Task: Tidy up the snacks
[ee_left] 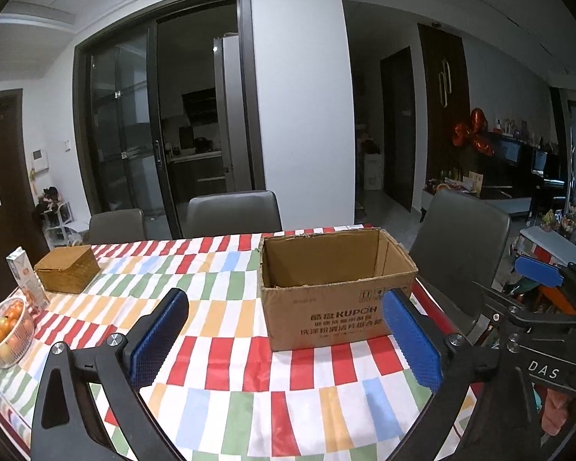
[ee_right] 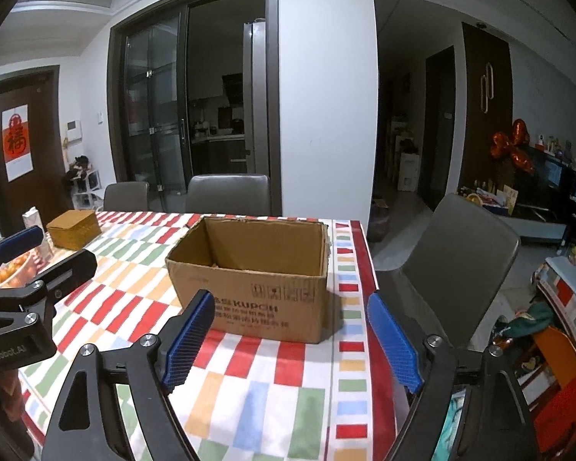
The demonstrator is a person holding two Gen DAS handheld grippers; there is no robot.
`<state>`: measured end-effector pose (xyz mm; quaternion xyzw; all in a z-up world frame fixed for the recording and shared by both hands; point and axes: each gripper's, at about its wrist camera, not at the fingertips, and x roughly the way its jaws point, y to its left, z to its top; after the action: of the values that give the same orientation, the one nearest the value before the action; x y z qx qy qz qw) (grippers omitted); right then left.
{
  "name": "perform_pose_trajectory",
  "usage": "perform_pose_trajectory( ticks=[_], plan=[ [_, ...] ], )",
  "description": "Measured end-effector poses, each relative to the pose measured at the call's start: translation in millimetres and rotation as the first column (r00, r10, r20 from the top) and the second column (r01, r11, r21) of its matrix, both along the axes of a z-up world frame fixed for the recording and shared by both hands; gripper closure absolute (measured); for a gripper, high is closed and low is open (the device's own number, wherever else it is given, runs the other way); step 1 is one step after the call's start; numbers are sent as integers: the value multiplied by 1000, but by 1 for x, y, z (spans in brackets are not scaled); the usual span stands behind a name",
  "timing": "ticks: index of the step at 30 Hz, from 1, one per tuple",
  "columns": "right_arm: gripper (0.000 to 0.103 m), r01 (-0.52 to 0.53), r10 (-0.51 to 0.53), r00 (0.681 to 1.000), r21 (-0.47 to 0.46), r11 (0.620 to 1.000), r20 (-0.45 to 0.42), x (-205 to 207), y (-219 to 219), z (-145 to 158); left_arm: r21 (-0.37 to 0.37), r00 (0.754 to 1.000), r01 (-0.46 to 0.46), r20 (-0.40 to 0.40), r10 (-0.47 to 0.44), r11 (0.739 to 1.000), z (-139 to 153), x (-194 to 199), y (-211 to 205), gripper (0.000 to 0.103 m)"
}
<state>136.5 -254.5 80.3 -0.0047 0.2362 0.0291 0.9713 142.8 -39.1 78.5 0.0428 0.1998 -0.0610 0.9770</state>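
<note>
An open-topped cardboard box (ee_left: 326, 307) (ee_right: 249, 296) stands on the checkered tablecloth (ee_left: 219, 345) (ee_right: 272, 365), near the table's right end. Only bare inner walls show inside it; its floor is hidden. My left gripper (ee_left: 284, 299) hangs open just in front of the box, nothing between its blue pads (ee_left: 157, 338). My right gripper (ee_right: 288, 299) is open too, with nothing between its pads, facing the box's right part. At the table's far left stand a drink carton (ee_left: 25, 276) (ee_right: 32, 221), a woven box (ee_left: 67, 269) (ee_right: 73, 228) and a bowl of oranges (ee_left: 5, 326) (ee_right: 11, 269).
Grey chairs stand behind the table (ee_left: 234, 211) (ee_right: 226, 192) and at its right end (ee_left: 460, 246) (ee_right: 460, 253). The table's right edge (ee_right: 364, 269) runs close to the box. Each gripper shows at the side of the other's view (ee_left: 537, 272) (ee_right: 19, 240).
</note>
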Motion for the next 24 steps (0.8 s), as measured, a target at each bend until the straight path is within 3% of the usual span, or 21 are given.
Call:
perform_pose_trajectory(
  ticks=[12,24],
  plan=[
    [17,14,-13,999,-29,999,47,-33,1,4,-4,999,19,38,-18,1000,1,-30,2,0],
    [16,16,-13,998,-37,999,66,-39,3,7,3,999,2,36,-2,1000,1,-38,1,0]
  ],
)
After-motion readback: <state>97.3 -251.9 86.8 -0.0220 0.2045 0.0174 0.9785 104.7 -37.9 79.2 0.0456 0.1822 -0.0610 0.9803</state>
